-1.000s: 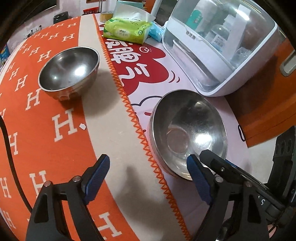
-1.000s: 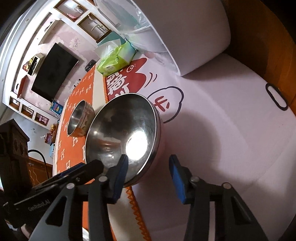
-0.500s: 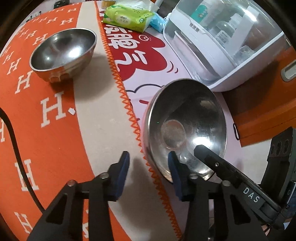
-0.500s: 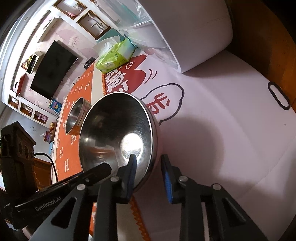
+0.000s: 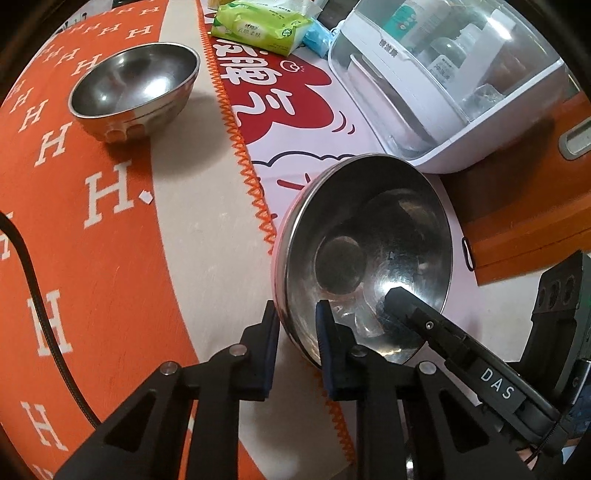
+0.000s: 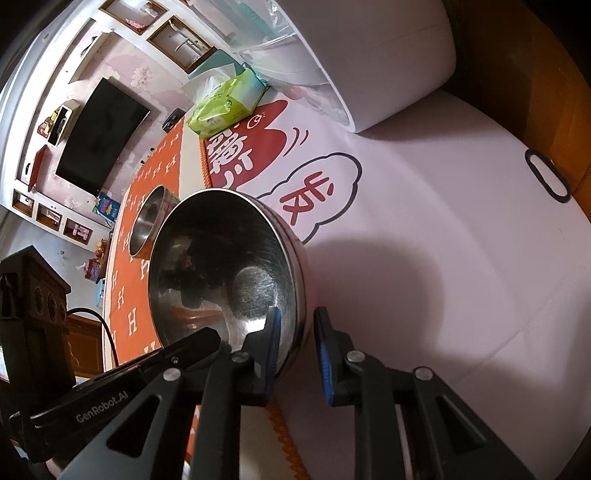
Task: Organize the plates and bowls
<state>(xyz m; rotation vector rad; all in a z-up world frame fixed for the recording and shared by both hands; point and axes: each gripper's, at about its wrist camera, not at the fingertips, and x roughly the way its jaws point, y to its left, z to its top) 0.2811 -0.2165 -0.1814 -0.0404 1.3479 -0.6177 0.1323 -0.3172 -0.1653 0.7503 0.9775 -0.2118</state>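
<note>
A large steel bowl sits tilted over the edge between the orange cloth and the pink mat; it also shows in the right wrist view. My left gripper is shut on its near-left rim. My right gripper is shut on its near-right rim, one finger inside the bowl and one outside. A smaller steel bowl stands upright at the far left on the orange cloth, and shows in the right wrist view behind the large bowl.
A white box with a clear lid stands at the back right. A green tissue pack lies at the back. A black cable crosses the orange cloth at left. The wooden table edge is at right.
Both grippers have closed from open onto the large bowl's rim, left and right. The bowl has tipped up toward me and come closer.
</note>
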